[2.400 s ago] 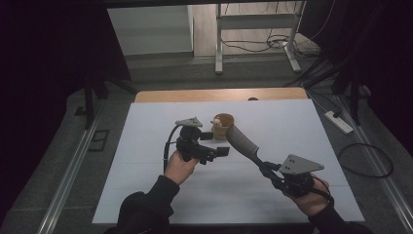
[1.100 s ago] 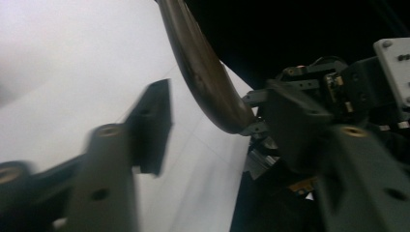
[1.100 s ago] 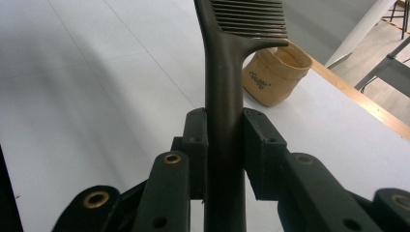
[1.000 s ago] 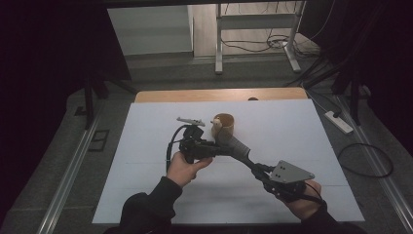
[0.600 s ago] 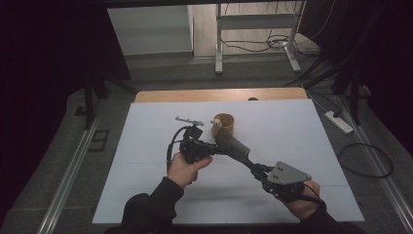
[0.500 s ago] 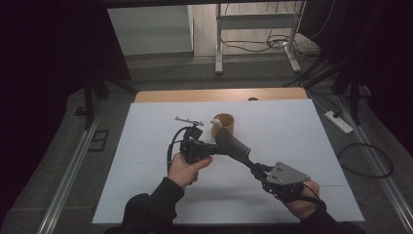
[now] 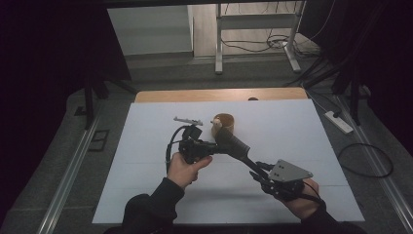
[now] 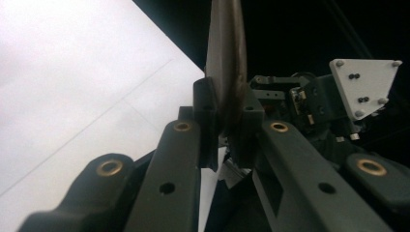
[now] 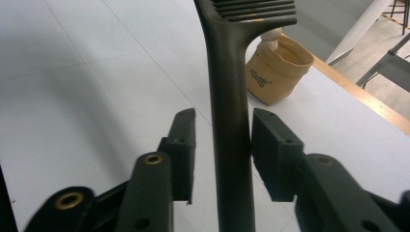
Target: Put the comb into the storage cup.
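Item: dark comb (image 7: pixel 234 145), clamped by left hand-held gripper (image 7: pixel 210 146); right hand-held gripper (image 7: pixel 259 171) at four o'clock, jaws just opening around the handle. Risk: comb pivots, knocking tan pouch (image 7: pixel 223 125).

Dark slotted spatula (image 7: pixel 237 146) held off the table, head beside tan pouch (image 7: pixel 224 125) (handle slanting away).
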